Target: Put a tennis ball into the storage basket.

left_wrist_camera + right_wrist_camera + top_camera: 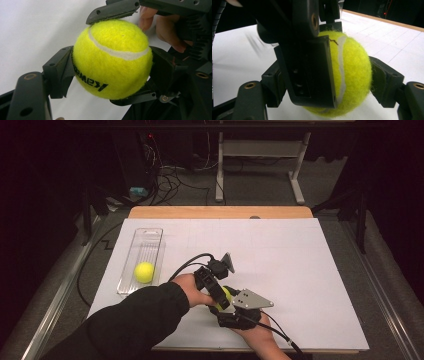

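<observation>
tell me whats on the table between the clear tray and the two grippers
Nothing: in the high view, bare white table separates the clear tray, holding one tennis ball, from the left gripper and right gripper, both closed on another tennis ball.

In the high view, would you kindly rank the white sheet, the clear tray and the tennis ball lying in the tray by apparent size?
1. White sheet, by far the largest.
2. Clear tray, long and narrow.
3. Tennis ball in the tray, smallest; it fits within the tray's width.
</observation>
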A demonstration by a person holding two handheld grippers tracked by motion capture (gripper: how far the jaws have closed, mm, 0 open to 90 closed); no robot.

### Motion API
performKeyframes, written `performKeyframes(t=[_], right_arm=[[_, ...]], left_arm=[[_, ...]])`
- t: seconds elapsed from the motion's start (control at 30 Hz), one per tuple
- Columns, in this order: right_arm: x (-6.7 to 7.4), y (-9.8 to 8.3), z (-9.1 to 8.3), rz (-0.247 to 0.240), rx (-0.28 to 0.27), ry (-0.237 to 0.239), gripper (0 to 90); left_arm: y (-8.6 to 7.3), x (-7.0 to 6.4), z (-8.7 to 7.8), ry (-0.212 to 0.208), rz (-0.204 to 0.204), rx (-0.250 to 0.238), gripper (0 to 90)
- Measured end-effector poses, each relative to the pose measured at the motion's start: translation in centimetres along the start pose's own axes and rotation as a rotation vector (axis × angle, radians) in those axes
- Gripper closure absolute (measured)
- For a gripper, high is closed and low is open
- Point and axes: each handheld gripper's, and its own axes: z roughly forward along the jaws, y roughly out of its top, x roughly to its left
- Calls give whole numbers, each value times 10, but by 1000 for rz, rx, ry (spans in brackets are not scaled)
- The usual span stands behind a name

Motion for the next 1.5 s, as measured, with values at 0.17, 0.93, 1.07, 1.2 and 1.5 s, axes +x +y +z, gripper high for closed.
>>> performKeyframes(t=[0.17,0.93,1.07,1.2,1.5], right_arm=[[-2,-2,3,22,7,13,154],[-35,-15,-26,42,9,-82,0],[-46,-16,-36,62,5,-117,0],[-57,-18,-48,77,0,-157,0],[-81,-32,-76,93,11,-242,0]], left_arm=[[1,-1,-4,10,2,-6,265],[-10,25,-21,77,-74,-24,264],[-14,31,-24,76,-90,-30,264],[-18,38,-29,90,-104,-27,264],[-29,51,-40,110,-150,-28,264]])
